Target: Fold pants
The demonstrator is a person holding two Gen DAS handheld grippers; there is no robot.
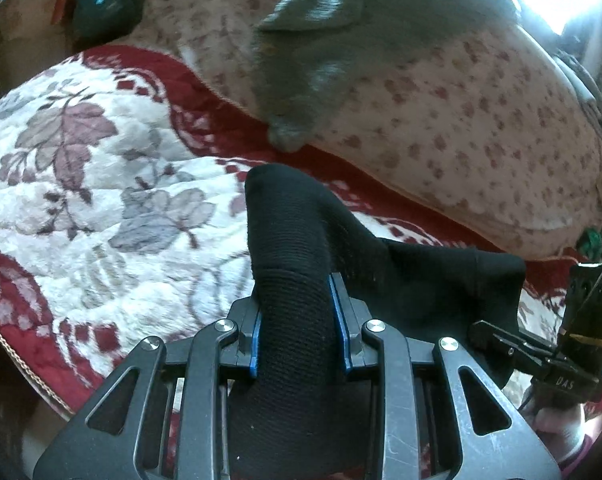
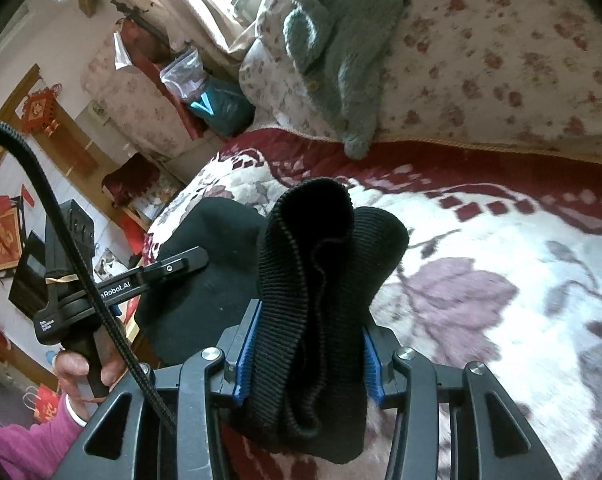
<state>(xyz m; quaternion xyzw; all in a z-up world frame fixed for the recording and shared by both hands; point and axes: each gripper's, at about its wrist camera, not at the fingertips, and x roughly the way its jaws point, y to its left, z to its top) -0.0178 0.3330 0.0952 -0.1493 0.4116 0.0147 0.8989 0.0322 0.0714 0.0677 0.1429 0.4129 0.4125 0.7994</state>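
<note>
Both jaws clamp bunched black pants [image 1: 293,280] — left gripper [image 1: 299,320], right gripper [image 2: 307,344] — and the thick, uneven wads could slip free mid-carry, spoiling the fold.

my L wrist cam: close, angled down along fingers [image 1: 338,312] over bed [image 1: 101,200] | R wrist cam: same, flatter | shared: bed, grey cloth [image 1: 321,48], floral quilt [image 1: 481,120]
</note>
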